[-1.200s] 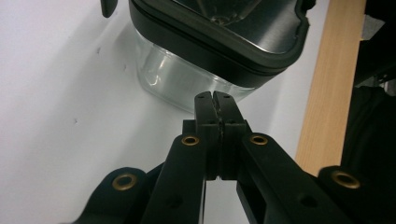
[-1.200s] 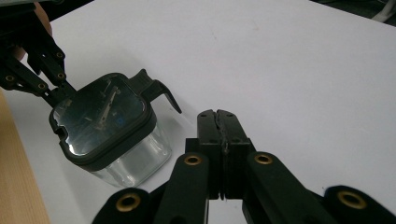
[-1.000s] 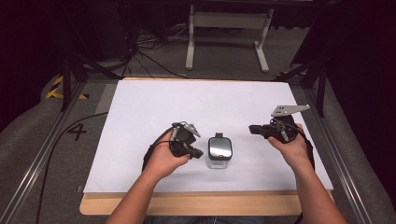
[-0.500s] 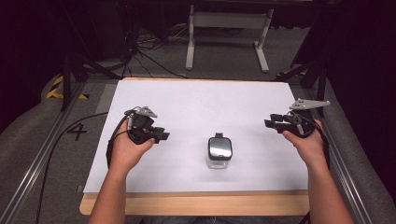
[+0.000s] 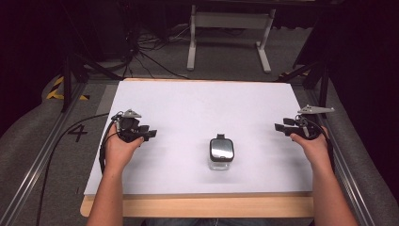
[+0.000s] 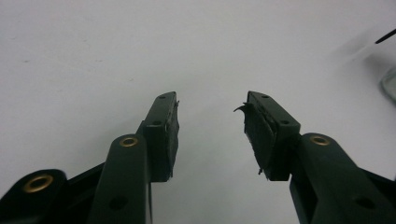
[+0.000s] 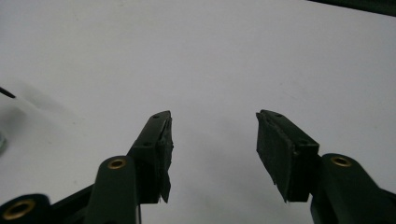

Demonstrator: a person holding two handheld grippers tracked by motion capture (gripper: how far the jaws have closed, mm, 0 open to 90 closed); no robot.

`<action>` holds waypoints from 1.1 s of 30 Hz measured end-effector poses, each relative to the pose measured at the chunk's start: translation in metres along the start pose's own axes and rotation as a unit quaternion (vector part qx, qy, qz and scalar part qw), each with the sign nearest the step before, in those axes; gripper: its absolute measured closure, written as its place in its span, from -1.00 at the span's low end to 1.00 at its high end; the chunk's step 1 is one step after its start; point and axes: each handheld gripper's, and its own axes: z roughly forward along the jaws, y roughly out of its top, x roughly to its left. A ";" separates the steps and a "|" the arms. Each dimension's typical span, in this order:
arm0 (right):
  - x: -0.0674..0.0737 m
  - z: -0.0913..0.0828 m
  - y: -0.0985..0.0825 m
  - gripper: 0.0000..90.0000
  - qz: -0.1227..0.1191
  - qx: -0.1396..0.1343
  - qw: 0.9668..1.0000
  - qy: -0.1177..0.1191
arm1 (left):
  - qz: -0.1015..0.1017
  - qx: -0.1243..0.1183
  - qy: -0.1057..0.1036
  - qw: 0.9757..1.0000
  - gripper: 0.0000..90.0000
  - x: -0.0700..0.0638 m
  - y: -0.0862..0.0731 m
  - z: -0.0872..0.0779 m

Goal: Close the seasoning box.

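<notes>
The fingers (image 6: pixel 164 135) of the left gripper (image 5: pixel 149 134) are spread wide, with nothing but bare white sheet seen between them in the left gripper view; they have just been opening, and nothing is held or touched. The fingers (image 7: pixel 285 154) of the right gripper (image 5: pixel 281 128) are likewise held well apart over the sheet in the right gripper view, have also just been opening, and grip nothing.

The small clear jar (image 5: pixel 221 155), closed by a dark lid with a shiny top, is left standing upright on the white sheet (image 5: pixel 197 108) that covers the table (image 5: pixel 197 207), toward the near edge and roughly midway between the two hands. Both grippers are held well apart from it, the left near the sheet's left edge and the right near its right edge.

Little is judged to be at risk while the hands are kept this far away. If the jar is approached again, it could be knocked over or pushed across the smooth sheet by one finger arriving before the other, since the jar appears light and narrow. Frayed pad material is seen on the inner faces of the fingers, so an uneven or slipping hold on the smooth wall is judged possible. The trailing cable (image 5: pixel 61 141) at the left could be dragged over the sheet.
</notes>
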 end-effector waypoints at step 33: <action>0.014 0.055 -0.028 -0.04 -0.033 0.000 0.999 0.020 | 0.042 0.006 0.004 0.999 0.04 -0.016 -0.014 0.045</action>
